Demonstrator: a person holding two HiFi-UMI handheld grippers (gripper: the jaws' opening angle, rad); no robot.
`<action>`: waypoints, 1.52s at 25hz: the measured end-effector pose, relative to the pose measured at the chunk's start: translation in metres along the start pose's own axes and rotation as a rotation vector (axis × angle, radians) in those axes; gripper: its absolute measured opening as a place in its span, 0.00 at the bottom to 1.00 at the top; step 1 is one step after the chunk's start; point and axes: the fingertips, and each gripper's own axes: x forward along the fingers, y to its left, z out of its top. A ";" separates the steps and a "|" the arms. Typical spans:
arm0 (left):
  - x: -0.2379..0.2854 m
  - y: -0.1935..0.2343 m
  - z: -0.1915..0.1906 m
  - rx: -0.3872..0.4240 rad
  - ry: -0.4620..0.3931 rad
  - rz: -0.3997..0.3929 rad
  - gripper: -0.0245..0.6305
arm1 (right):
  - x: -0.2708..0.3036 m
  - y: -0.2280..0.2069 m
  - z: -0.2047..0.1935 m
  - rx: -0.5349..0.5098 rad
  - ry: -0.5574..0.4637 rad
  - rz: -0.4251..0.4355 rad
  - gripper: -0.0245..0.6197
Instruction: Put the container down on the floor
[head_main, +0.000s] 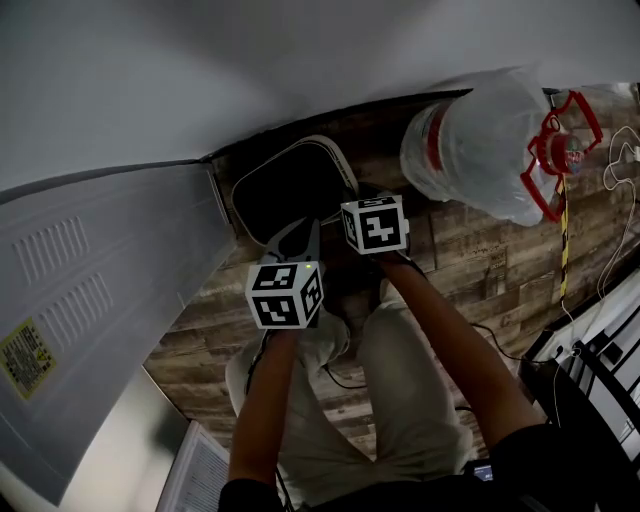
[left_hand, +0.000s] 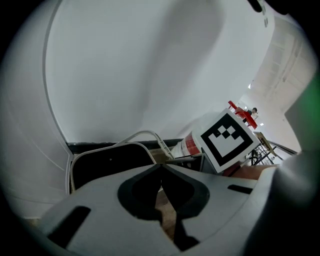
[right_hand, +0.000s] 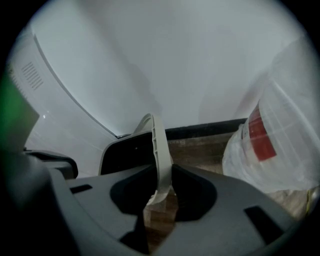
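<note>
The container (head_main: 290, 188) is a dark tub with a pale rim, low over the wooden floor by the wall; whether it touches the floor is unclear. My right gripper (head_main: 364, 192) is at its right edge, and in the right gripper view it (right_hand: 162, 172) is shut on the pale rim (right_hand: 158, 145), which stands up between the jaws. My left gripper (head_main: 298, 238) is at the tub's near edge. In the left gripper view its jaws (left_hand: 161, 167) meet at the tips with nothing seen between them, and the container (left_hand: 100, 167) lies just beyond.
A large water jug (head_main: 475, 145) wrapped in clear plastic, with a red handle (head_main: 560, 150), lies on the floor to the right. A white louvred cabinet (head_main: 100, 290) stands to the left. Cables (head_main: 620, 165) run at the far right. The person's legs (head_main: 400, 400) are below.
</note>
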 end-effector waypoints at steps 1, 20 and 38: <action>0.005 -0.004 0.000 0.004 0.007 -0.010 0.06 | 0.002 -0.006 -0.002 0.010 0.005 -0.002 0.16; 0.042 -0.028 0.005 0.071 0.039 -0.070 0.06 | 0.012 -0.049 -0.021 0.077 0.031 -0.024 0.16; -0.044 -0.081 0.062 -0.008 0.012 -0.066 0.06 | -0.112 -0.015 0.024 0.084 0.012 0.025 0.12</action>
